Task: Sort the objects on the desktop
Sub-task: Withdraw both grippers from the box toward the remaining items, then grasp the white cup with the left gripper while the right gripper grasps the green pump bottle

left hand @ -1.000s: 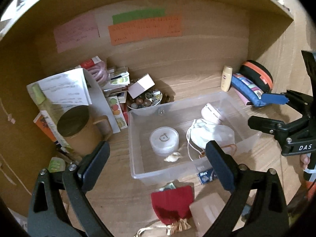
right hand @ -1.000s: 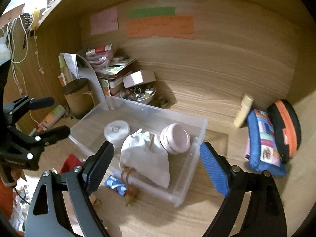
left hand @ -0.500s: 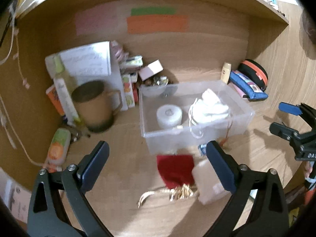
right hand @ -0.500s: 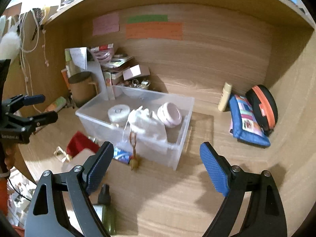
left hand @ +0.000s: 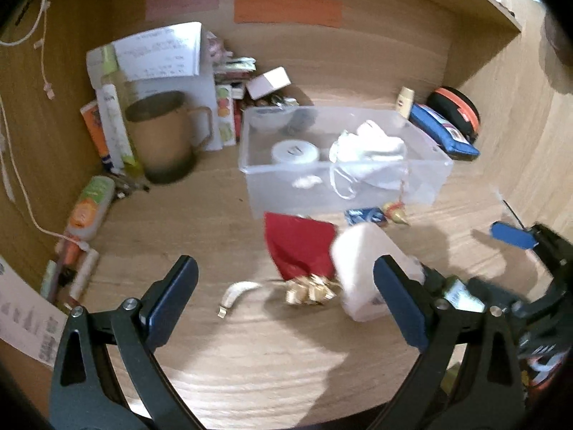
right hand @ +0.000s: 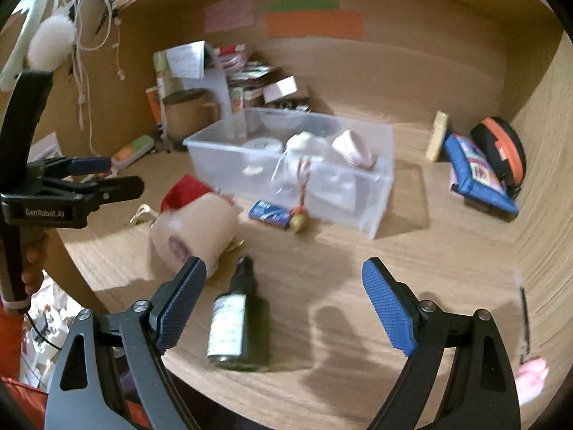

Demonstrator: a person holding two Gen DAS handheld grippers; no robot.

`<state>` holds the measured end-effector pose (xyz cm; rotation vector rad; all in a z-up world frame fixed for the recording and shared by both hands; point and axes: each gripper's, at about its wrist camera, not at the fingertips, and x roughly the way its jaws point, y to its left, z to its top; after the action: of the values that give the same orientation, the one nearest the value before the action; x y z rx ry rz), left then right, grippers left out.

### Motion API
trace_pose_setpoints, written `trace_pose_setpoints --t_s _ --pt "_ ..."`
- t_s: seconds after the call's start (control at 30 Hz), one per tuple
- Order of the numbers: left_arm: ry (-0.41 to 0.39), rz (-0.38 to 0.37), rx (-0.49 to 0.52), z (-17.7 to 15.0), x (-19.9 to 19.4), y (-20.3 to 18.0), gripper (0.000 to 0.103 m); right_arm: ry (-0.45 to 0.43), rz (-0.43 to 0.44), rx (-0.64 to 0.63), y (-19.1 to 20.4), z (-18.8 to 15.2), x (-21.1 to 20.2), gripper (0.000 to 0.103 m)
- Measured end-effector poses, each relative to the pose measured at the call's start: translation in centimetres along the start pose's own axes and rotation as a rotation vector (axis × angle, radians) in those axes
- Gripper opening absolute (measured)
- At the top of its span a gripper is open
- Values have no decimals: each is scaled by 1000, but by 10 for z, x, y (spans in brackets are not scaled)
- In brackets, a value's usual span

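Both grippers empty and spread over loose desk clutter.

Left wrist view: my left gripper (left hand: 284, 288) hangs with jaws wide, nothing between the pads. The red pouch (left hand: 299, 245) and white jar (left hand: 369, 272) lie just ahead, jar partly behind the right-side finger. Risk: closing here could clip the jar and roll it away.
Right wrist view: my right gripper (right hand: 283, 304) is also wide and empty. The dark bottle (right hand: 232, 322) lies on its side just ahead, nearer the left-side finger; the clear bin (right hand: 379, 193) sits well beyond. Off-centre grab could spin the bottle toward the desk edge.
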<state>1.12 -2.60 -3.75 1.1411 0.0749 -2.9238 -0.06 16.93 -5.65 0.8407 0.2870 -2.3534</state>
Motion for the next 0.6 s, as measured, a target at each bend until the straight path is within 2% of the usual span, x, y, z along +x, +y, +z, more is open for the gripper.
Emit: trace_pose_setpoints --t_s 0.17,0.23,0.47,0.5,0.6 --pt "12 -28 -4 -8 4 -15 100 29 29 -12 12 -20 13 85" --pt "23 -43 -4 -10 7 -21 100 31 36 -16 14 -24 16 79" --pt "58 -70 5 -12 23 -42 100 81 65 8 12 -35 35 46" --pt "62 -74 6 -12 25 -45 100 66 60 7 11 -35 34 42" --pt "76 -80 9 -11 32 -51 100 62 74 24 4 -36 33 38"
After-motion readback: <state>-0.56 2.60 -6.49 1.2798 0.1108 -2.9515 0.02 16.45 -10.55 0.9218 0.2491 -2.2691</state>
